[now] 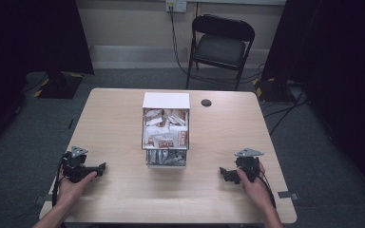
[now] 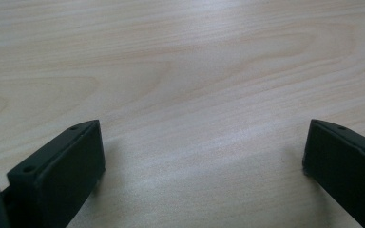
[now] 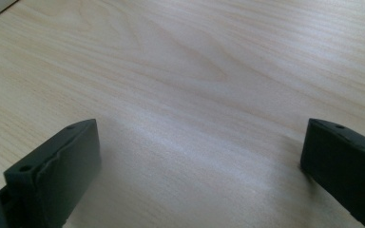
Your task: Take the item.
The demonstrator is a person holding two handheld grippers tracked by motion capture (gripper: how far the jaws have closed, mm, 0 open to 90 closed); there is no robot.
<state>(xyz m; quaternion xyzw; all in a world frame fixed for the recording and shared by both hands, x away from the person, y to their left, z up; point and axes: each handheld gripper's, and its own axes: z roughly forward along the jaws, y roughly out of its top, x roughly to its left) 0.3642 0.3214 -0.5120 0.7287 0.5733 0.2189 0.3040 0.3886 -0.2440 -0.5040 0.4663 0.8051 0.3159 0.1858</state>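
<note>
At the middle of the pale wooden table [image 1: 114,123] stands a clear rectangular bin [image 1: 166,135] heaped with small white and brown wrapped packets [image 1: 164,129], a white lid or card [image 1: 166,100] at its far end. Its long axis runs from the person's side toward the far edge, open top upward. Left of the bin, well apart, the left black two-jaw gripper [image 1: 100,167] rests on the wood, jaws spread wide and empty. Right of the bin, the right black gripper [image 1: 224,174] lies likewise, jaws apart, holding nothing. Beyond the bin sits a dark round table grommet [image 1: 206,102]. A careless reach could probably tip the heaped bin or spill loose packets.
</note>
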